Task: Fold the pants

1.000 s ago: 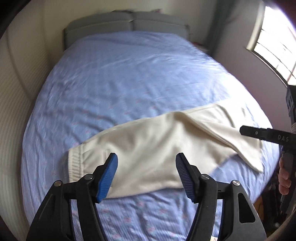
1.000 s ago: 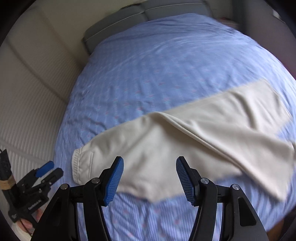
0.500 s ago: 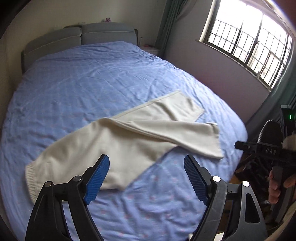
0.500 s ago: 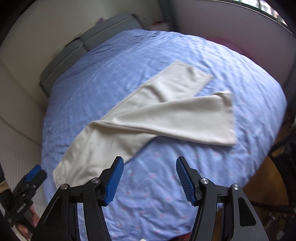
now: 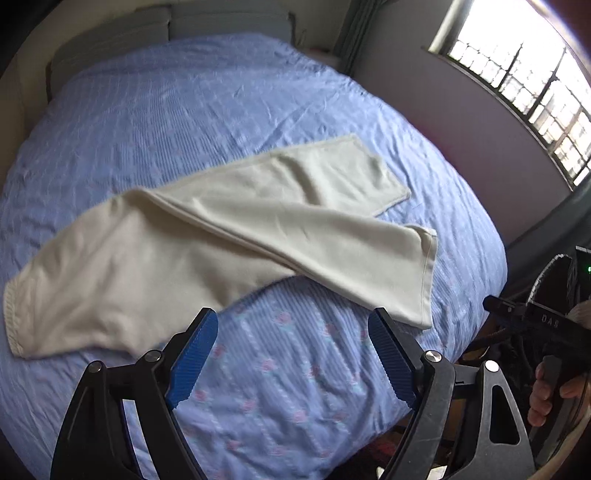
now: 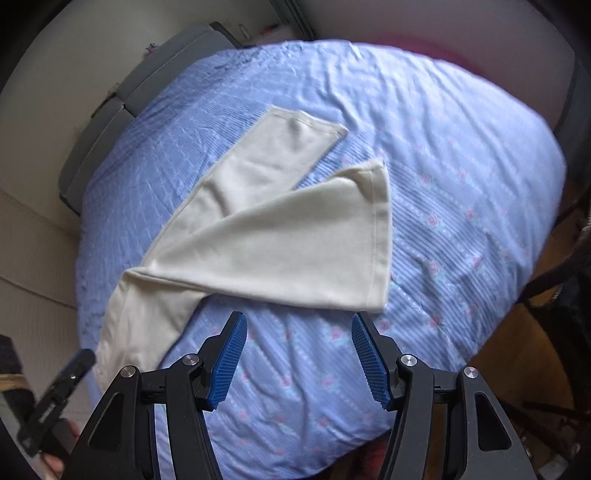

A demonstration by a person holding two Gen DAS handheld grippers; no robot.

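Cream pants (image 5: 207, 243) lie flat on the blue bedspread (image 5: 184, 103), waistband at the left, the two legs splayed apart toward the right. My left gripper (image 5: 291, 332) is open and empty above the bedspread, just in front of the crotch area. In the right wrist view the pants (image 6: 266, 236) show the near leg's hem toward the right. My right gripper (image 6: 297, 332) is open and empty, hovering just in front of that near leg. Neither gripper touches the cloth.
A grey headboard (image 5: 166, 26) stands at the far end of the bed. A barred window (image 5: 524, 74) is at the right. Dark objects and wooden floor (image 6: 517, 332) lie off the bed's right edge. A cream wall (image 6: 33, 258) is on the left.
Both grippers have swung to the right along the pants, from the waist area toward the legs. Both stay open and empty.
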